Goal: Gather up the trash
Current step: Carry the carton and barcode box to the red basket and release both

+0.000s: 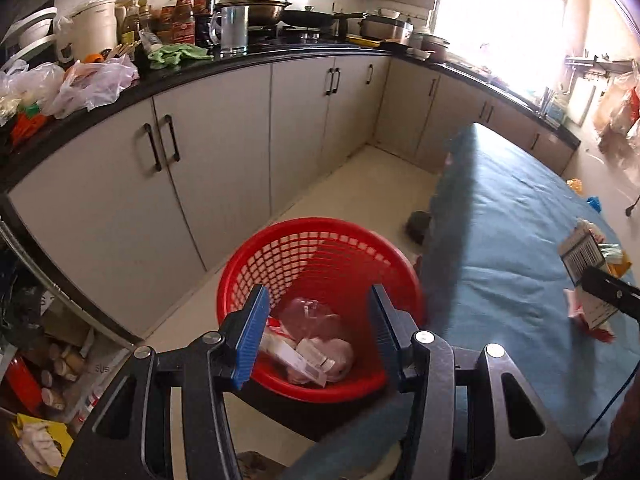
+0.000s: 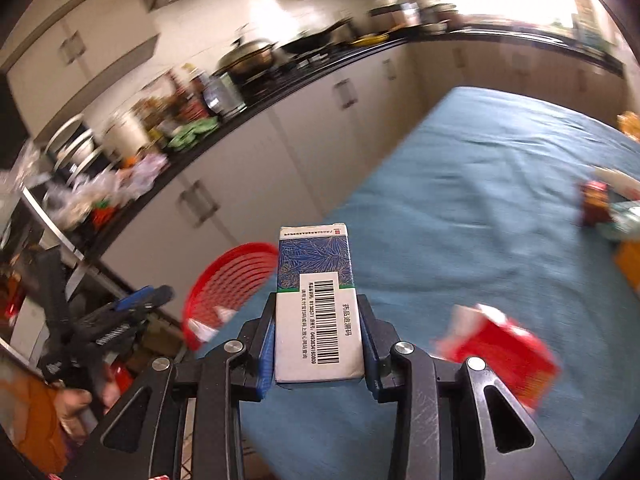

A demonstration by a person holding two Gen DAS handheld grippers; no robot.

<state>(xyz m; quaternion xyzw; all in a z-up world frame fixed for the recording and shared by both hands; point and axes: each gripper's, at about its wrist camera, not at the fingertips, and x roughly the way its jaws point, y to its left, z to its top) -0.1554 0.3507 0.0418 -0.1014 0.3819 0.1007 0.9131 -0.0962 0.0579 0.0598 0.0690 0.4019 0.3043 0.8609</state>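
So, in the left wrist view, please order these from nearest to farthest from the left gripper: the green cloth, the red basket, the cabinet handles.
1. Red basket, directly below the open left gripper, on the floor.
2. Cabinet handles, up and to the left, on the doors.
3. Green cloth, farthest, on the counter above them.

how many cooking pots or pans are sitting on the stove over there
2: a lidded steel wok on the near burner and a black frying pan beside it, toward the window. Other cookware farther along the counter is too washed out by glare to count.
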